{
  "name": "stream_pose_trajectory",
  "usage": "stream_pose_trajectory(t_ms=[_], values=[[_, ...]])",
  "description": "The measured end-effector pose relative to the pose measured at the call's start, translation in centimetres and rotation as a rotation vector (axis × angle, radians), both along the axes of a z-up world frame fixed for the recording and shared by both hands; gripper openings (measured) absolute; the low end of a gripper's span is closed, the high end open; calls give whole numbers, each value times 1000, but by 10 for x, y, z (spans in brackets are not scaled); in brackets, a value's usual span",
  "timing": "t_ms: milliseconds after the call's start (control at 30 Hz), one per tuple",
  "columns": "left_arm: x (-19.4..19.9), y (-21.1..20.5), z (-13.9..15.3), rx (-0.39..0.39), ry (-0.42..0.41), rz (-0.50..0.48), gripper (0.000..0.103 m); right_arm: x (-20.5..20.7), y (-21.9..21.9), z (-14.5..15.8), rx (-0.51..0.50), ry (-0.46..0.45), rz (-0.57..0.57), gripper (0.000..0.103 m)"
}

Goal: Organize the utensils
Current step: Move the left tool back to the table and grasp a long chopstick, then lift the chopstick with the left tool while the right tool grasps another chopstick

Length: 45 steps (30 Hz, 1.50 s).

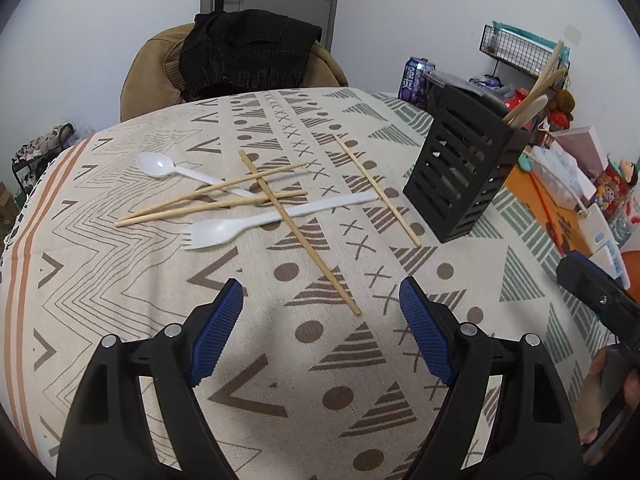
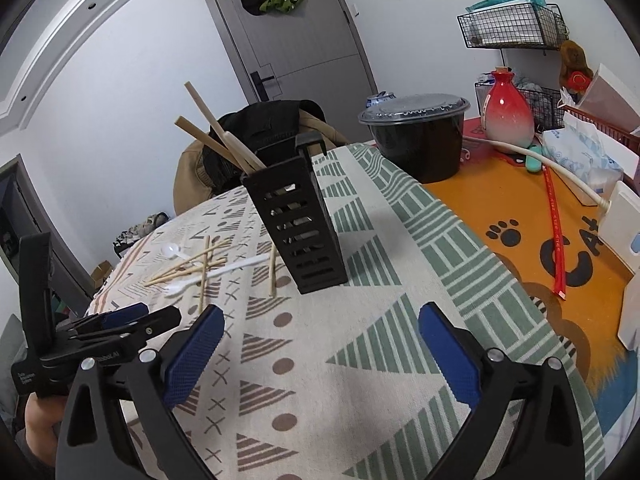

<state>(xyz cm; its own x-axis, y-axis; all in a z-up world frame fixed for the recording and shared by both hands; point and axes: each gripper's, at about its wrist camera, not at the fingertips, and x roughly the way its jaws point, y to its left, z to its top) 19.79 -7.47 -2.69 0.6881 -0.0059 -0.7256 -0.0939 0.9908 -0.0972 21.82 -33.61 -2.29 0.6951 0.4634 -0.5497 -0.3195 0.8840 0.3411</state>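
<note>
With both tongs, left (image 1: pixel 320 320) and right (image 2: pixel 320 344), wide and empty, lower your left ones squarely over the nearest chopstick (image 1: pixel 298 229), left of the caddy (image 1: pixel 460 172), then pinch mid-shaft.

Setting: a lived-in room of a home, probably a small flat's dining corner. Evidence: table under a patterned tablecloth (image 1: pixel 120 240); grey interior door (image 2: pixel 296 40) with hats hung on it; upholstered chair (image 1: pixel 148 76) draped with a dark garment (image 1: pixel 248 52); wall-mounted wire baskets (image 2: pixel 516 26); red-and-white vase (image 2: pixel 508 108); lidded takeaway bowl (image 2: pixel 416 140); tissue pack (image 2: pixel 580 152); shoes (image 1: pixel 44 144) by the wall.
</note>
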Motion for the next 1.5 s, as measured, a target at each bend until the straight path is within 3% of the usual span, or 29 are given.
stream_pose_trajectory(t_ms=[267,433,533,933,1267,1500], values=[[10,-8,-17,42,34,20,62,1,-12,-2,11,11,-15,96],[12,-3,-25,0,65,26,17,1,-8,0,6,10,-9,96],[8,9,-25,-33,70,29,6,0,0,1,-1,10,6,96],[-19,56,1,-123,-15,44,5,-2,39,5,-30,-36,52,94],[-45,86,40,-185,-143,55,5,7,73,-7,-116,-34,104,53],[-57,115,58,-227,-209,94,5,19,104,-15,-241,-20,138,40]])
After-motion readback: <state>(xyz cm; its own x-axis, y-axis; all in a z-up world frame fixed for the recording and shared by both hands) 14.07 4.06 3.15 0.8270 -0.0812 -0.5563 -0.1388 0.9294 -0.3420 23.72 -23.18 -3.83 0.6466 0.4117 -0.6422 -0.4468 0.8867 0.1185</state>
